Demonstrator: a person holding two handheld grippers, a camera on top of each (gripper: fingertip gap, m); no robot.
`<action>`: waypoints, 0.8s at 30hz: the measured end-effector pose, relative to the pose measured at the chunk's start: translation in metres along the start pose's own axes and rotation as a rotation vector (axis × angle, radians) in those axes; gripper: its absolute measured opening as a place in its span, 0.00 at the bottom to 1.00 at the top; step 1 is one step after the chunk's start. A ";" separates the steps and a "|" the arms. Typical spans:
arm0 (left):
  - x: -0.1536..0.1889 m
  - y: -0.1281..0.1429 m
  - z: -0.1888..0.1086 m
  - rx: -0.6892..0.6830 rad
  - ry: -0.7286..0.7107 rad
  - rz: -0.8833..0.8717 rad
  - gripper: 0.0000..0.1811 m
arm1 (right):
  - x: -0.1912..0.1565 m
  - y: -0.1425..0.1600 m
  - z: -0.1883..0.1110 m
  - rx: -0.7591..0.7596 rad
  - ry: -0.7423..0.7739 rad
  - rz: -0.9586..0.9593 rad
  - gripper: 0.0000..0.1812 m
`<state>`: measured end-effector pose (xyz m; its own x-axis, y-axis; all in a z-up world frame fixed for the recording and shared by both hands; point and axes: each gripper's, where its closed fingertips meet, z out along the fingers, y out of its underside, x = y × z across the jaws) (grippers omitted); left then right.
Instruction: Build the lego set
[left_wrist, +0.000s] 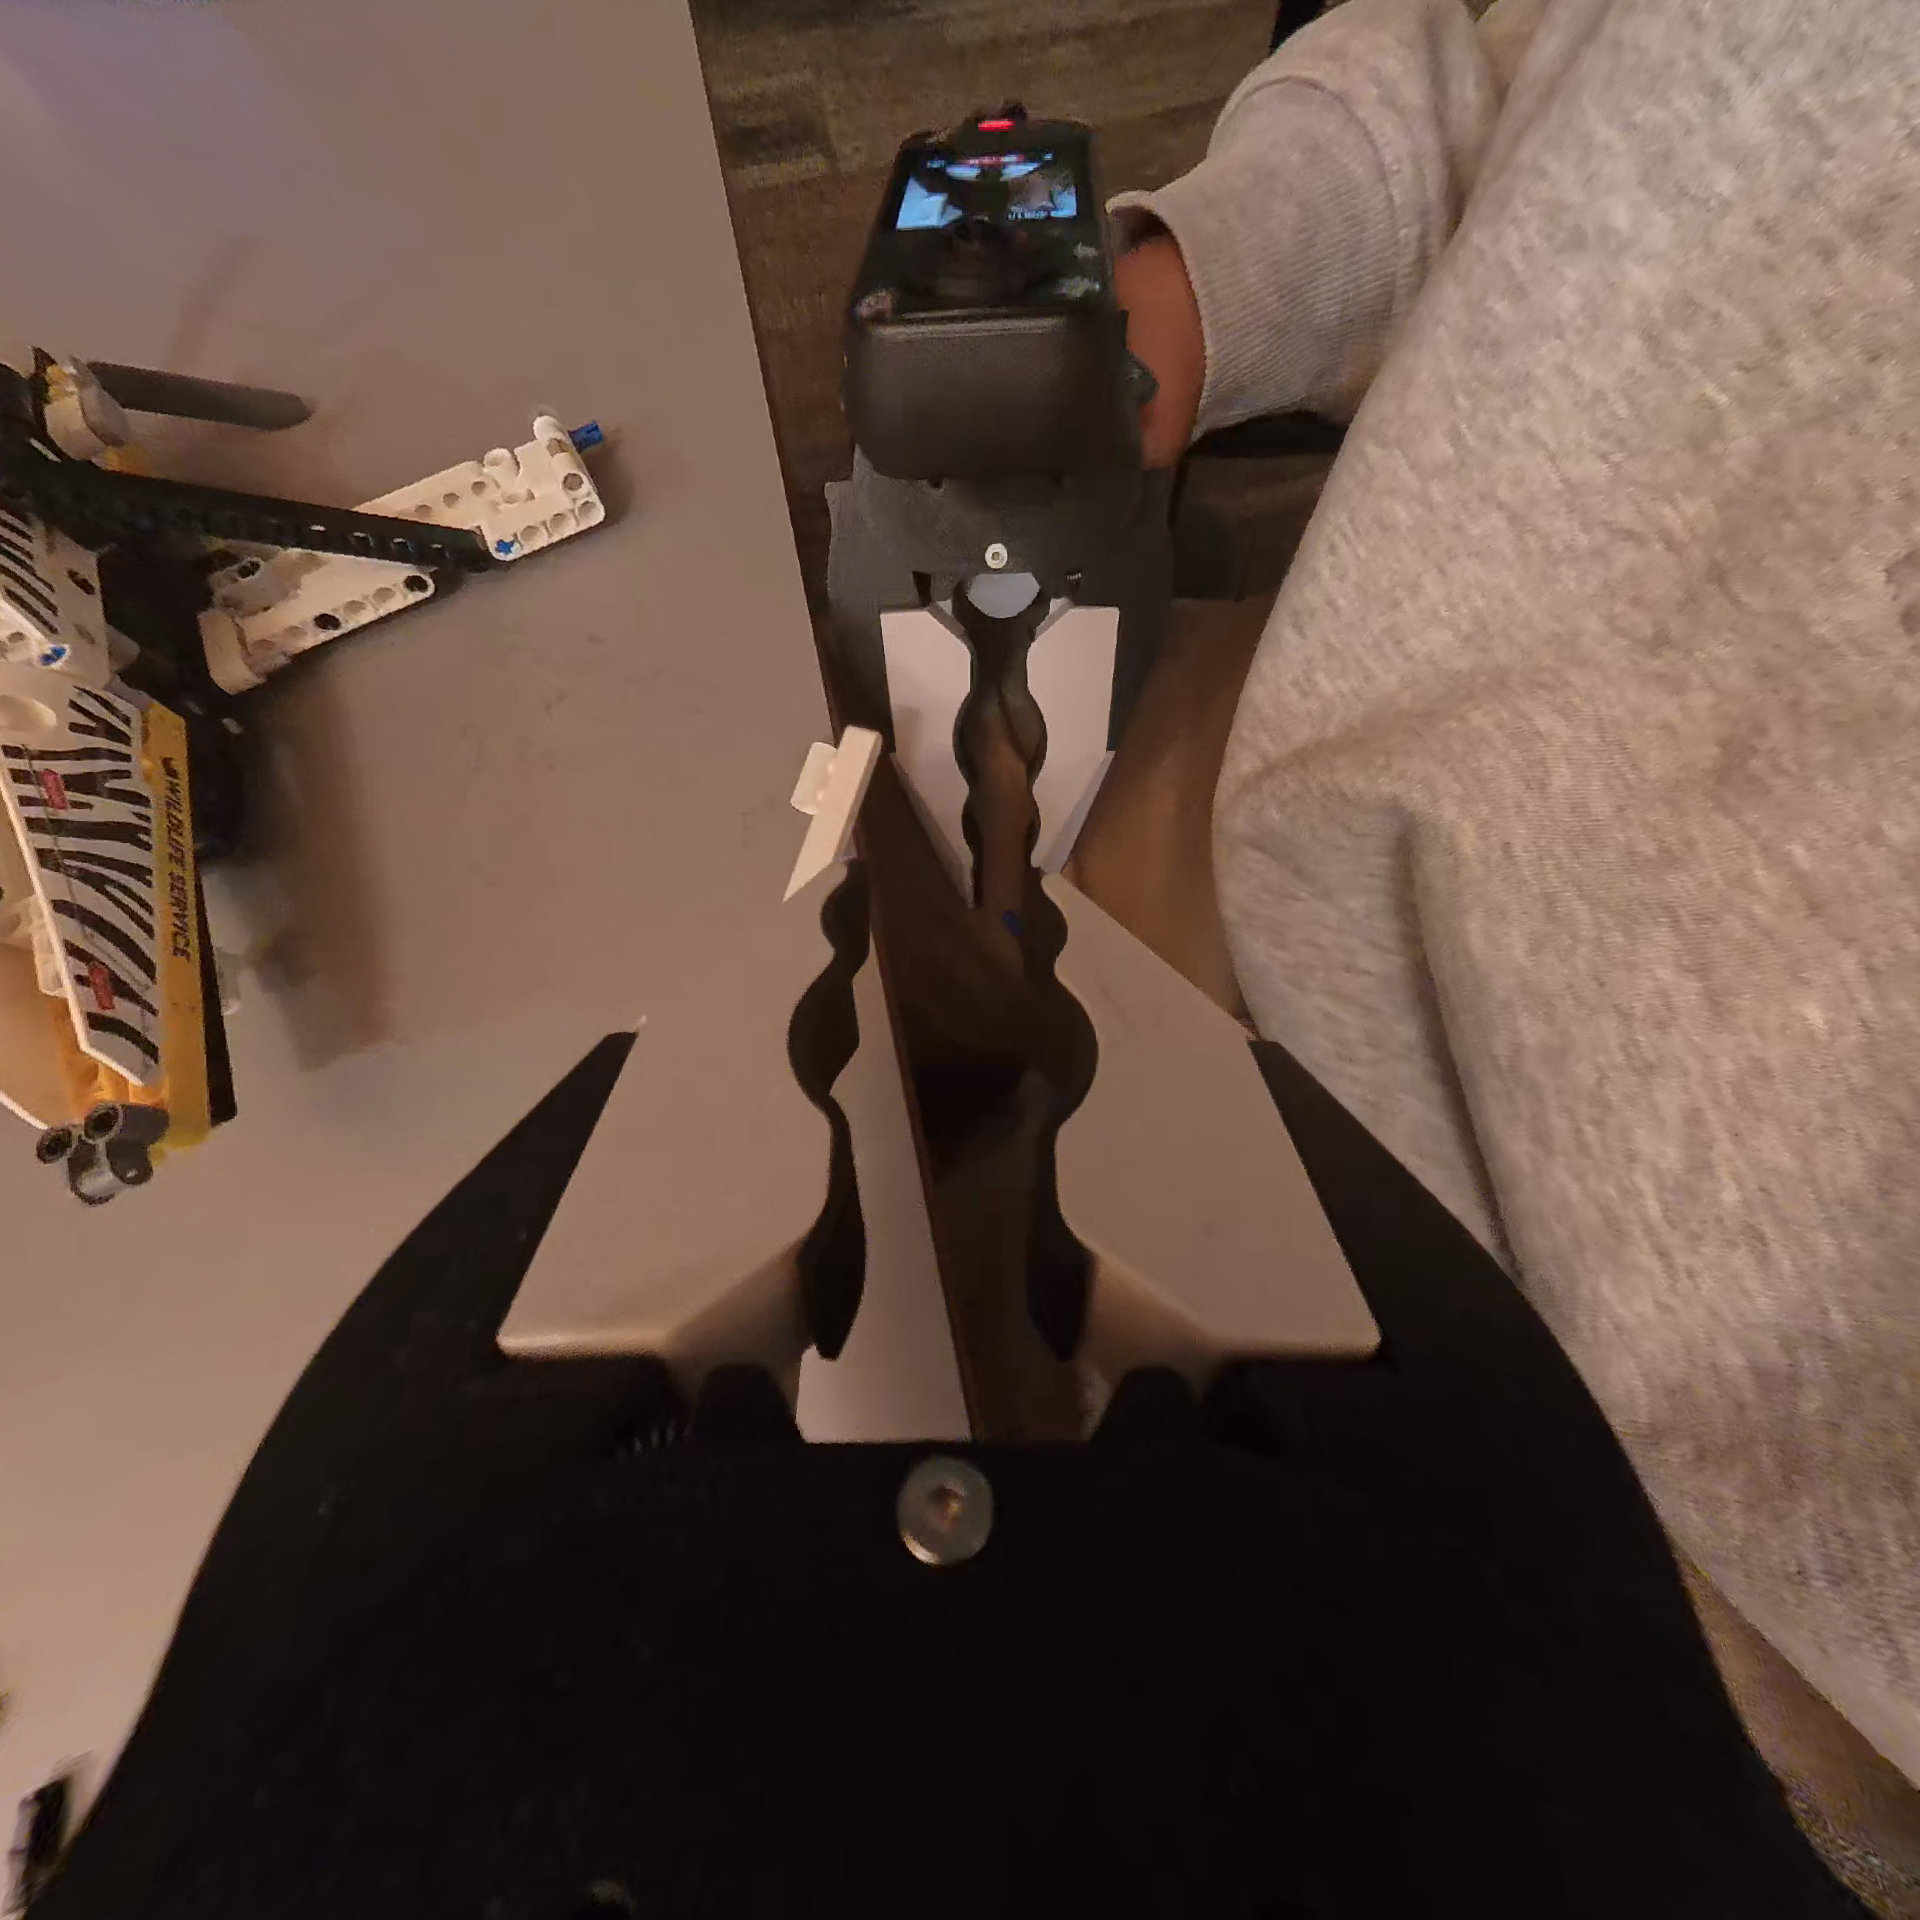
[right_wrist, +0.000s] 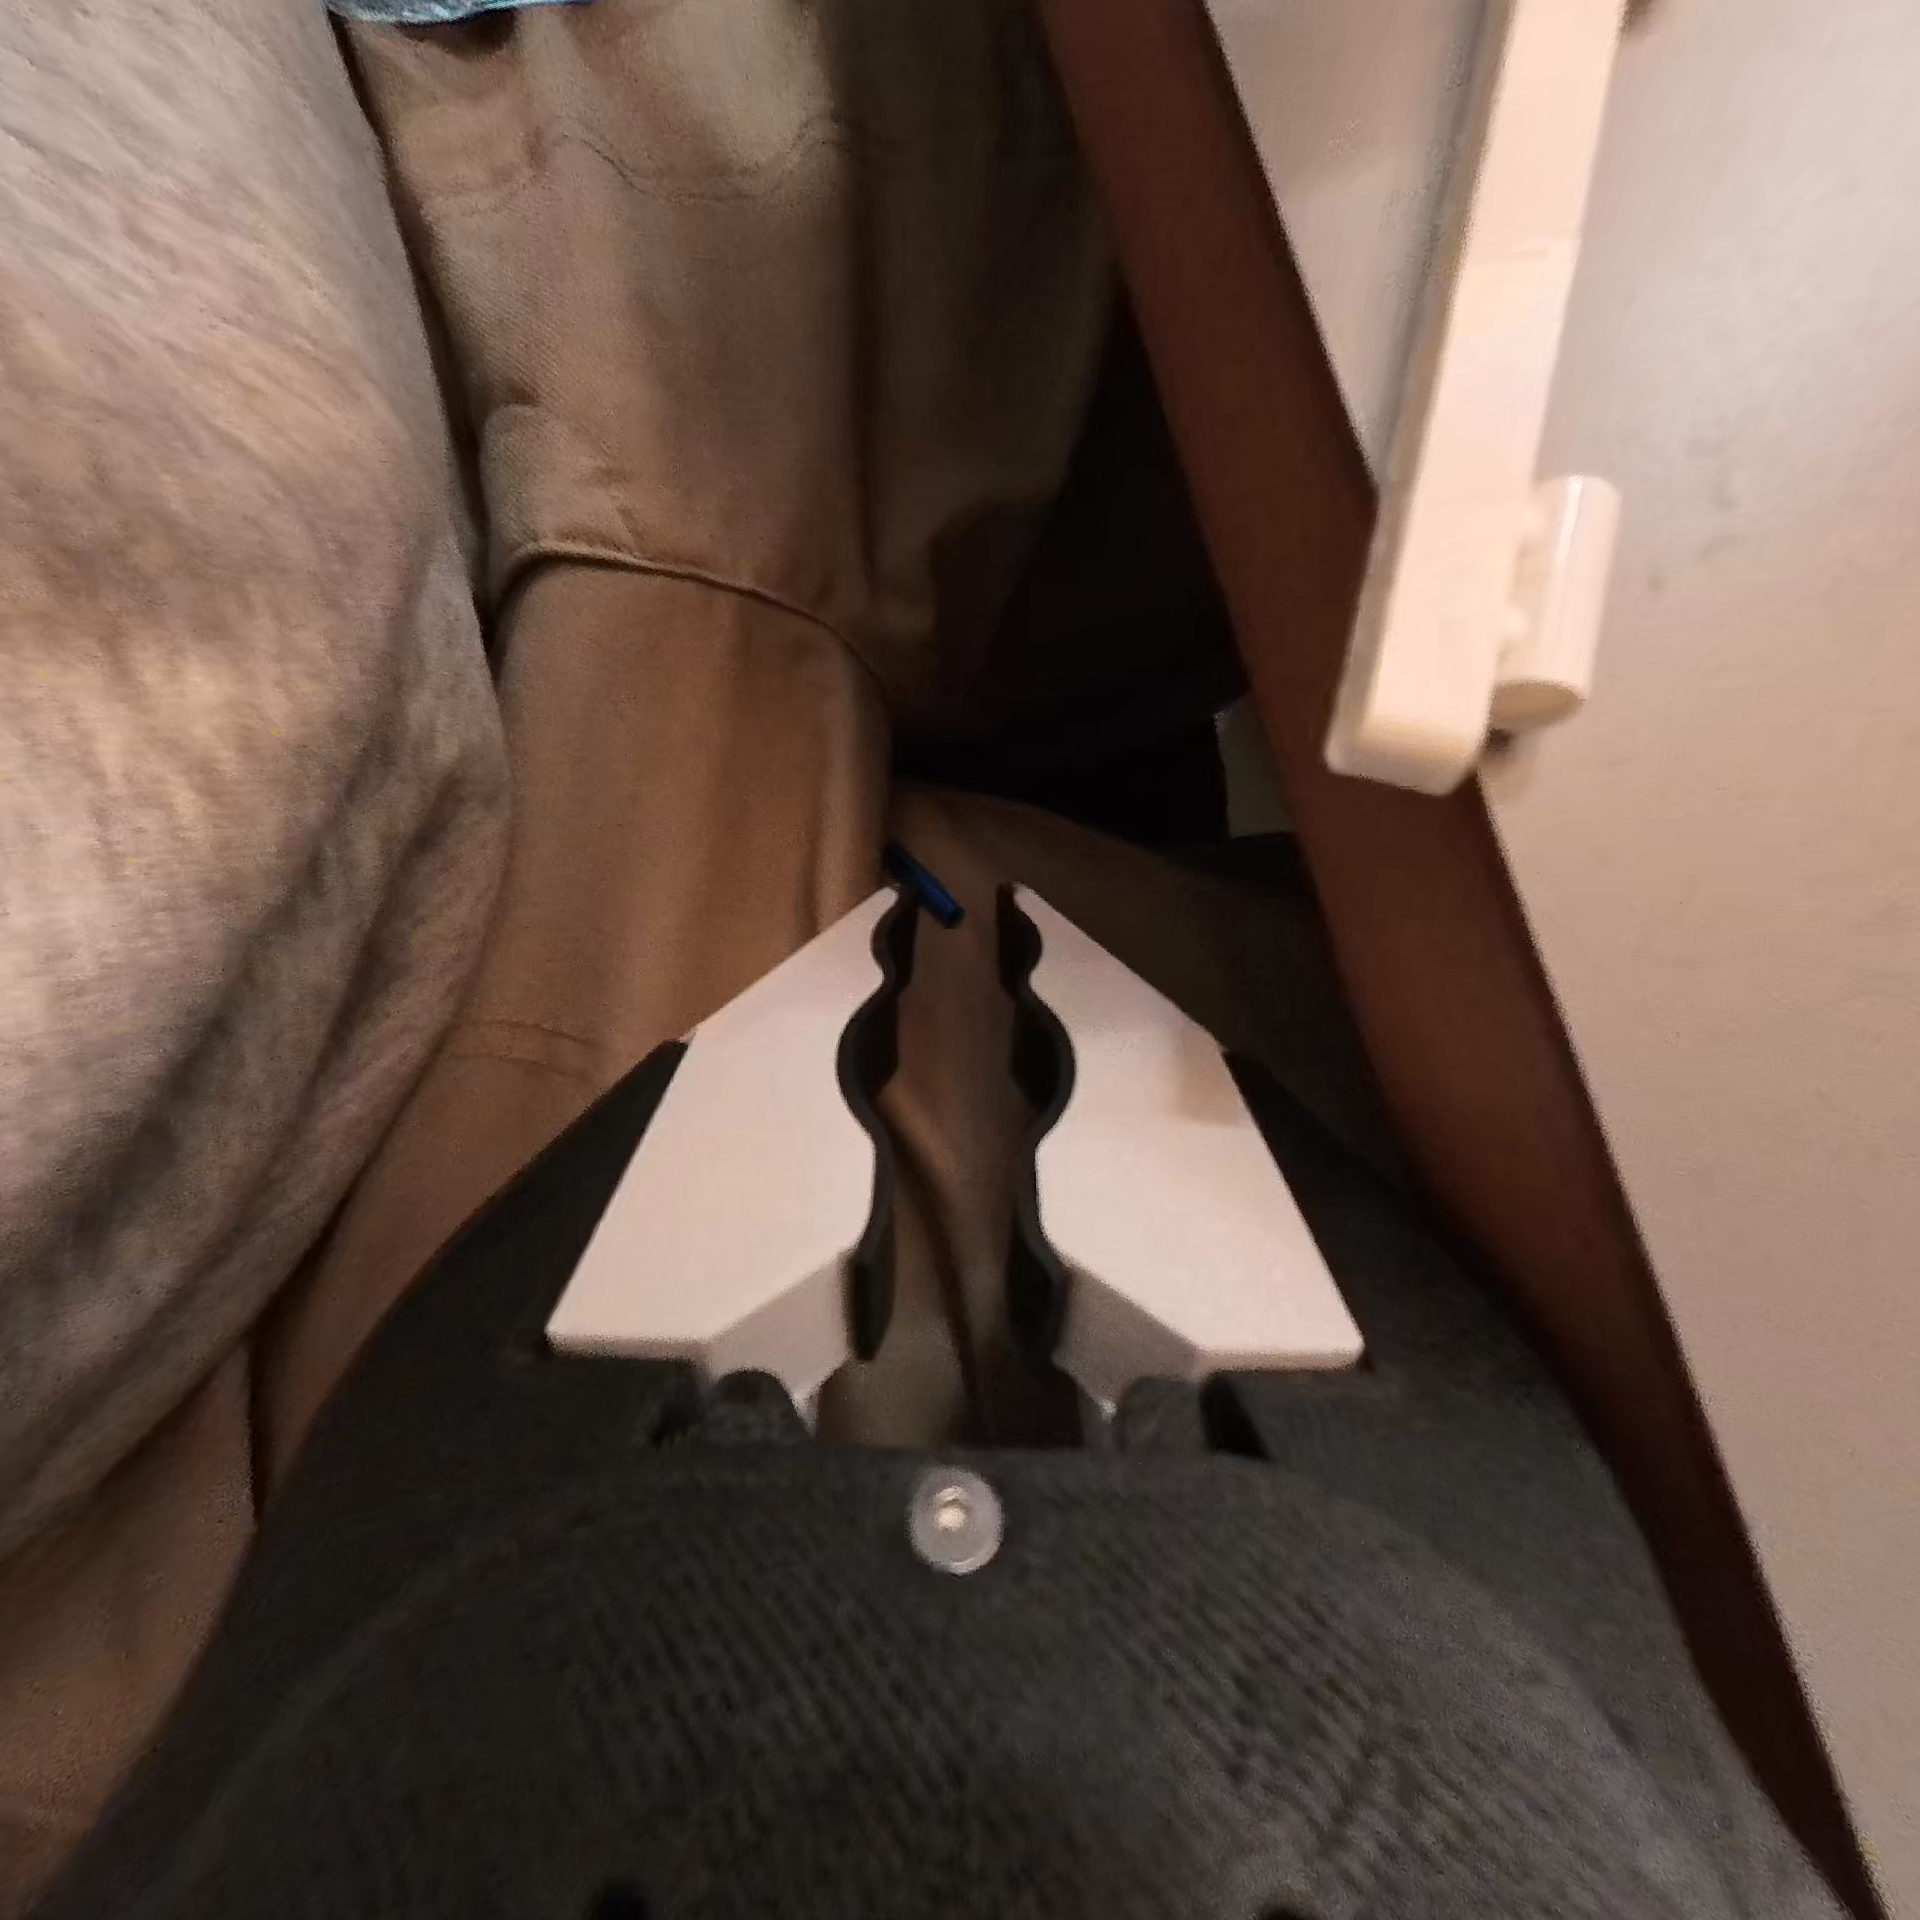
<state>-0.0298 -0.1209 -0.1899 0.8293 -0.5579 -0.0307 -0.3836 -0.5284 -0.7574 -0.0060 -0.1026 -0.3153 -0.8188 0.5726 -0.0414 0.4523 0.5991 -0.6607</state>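
The biggest risk is losing the pin (right_wrist: 925, 888). This small blue piece lies on the trousers (right_wrist: 675, 520) just off the table edge, touching the tip of the right gripper (right_wrist: 951, 904) at 11 o'clock from its jaws. The jaws stand narrow, with a slim gap and nothing clamped between them. The pin sits on soft, sloping cloth, so a nudge from that fingertip could, I judge, roll it down into the dark fold between lap and table. A pinch may also gather cloth with it.

The next risk is the panel (left_wrist: 831, 805). This flat white piece lies at the very edge of the table (left_wrist: 468, 260), seemingly overhanging it, at 11 o'clock from the left gripper (left_wrist: 945, 883) and just beside its left finger. That gripper is moderately wide and empty. A small sideways drift could tip the panel off the edge.

The smallest risk is the two grippers knocking together, since they point tip to tip and stand close.

The model (left_wrist: 114, 790), half-built, rests at 9 o'clock in the left view, well apart from all this.

Count: one table, one model, two grippers, one panel, one pin.
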 end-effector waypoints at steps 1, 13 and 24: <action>0.002 0.000 0.000 0.004 0.003 -0.005 0.16 | -0.001 0.000 0.002 -0.005 -0.007 -0.016 0.08; 0.014 0.007 -0.006 0.070 -0.018 -0.048 0.15 | -0.016 0.006 0.021 -0.133 -0.099 -0.157 0.02; 0.017 0.024 -0.010 0.110 -0.015 -0.114 0.15 | -0.027 -0.001 0.035 -0.161 -0.168 -0.098 0.01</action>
<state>-0.0289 -0.1497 -0.2019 0.8715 -0.4878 0.0505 -0.2400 -0.5140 -0.8235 0.0036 -0.1382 -0.3394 -0.9028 0.4143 -0.1156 0.4072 0.7365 -0.5402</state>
